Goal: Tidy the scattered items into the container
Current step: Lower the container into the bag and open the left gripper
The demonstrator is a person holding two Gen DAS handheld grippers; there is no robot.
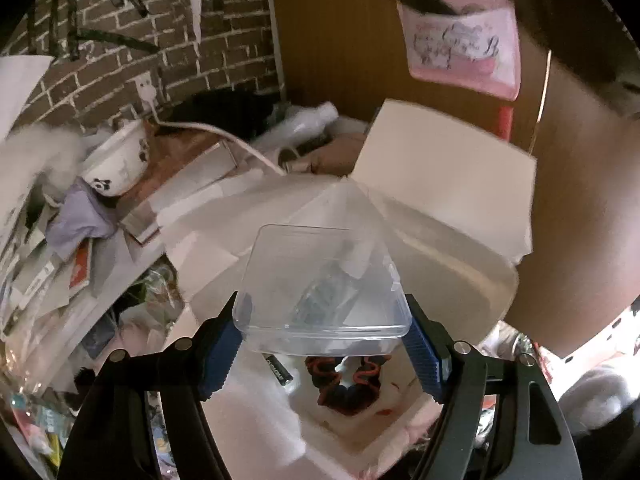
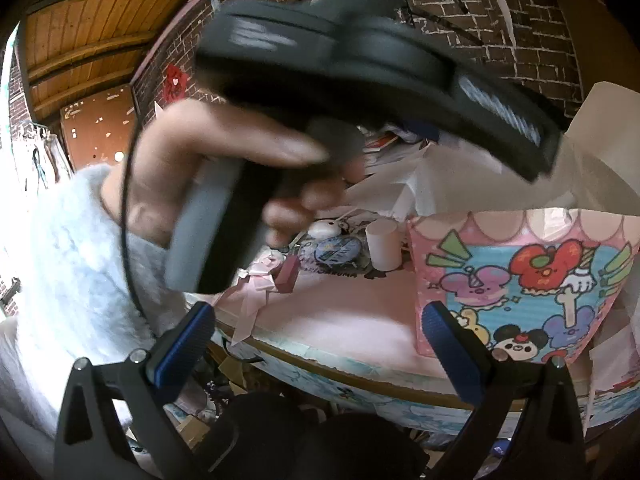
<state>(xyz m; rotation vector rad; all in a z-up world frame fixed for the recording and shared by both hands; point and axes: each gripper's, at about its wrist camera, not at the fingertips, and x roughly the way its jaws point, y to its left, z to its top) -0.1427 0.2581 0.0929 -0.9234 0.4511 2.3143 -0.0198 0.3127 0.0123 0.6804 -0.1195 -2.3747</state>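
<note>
The left gripper [image 1: 326,338] has its two blue pads [image 1: 222,346] pressed against the opposite sides of a clear plastic box [image 1: 324,284], so it is clamped on the box and carrying it. Something grey-blue lies inside the box, too blurred through the plastic to name. Just below the fingertips, under the box, sits an open white container [image 1: 460,264] with its flaps standing up beyond the fingers. On its floor lie a dark scrunchie with red edging [image 1: 348,380] and, just left of it, a small battery [image 1: 280,370].

The right gripper [image 2: 320,344] stands wide open with nothing between its pads [image 2: 182,350]. Beyond its fingertips is a pink tabletop [image 2: 336,312], and just past the right-hand finger a cartoon-printed pink bag [image 2: 520,280] stands upright. Farther off, a white cup [image 2: 382,244] and some small trinkets rest on the table. Above the fingers, the person's hand [image 2: 224,168] grips the handle of the other gripper, blurred.

My judgement: the tidying is partly done, since two items already lie in the container and the box looks about to join them. Small things on the table may be left to collect, though I cannot tell which belong to the task.
</note>
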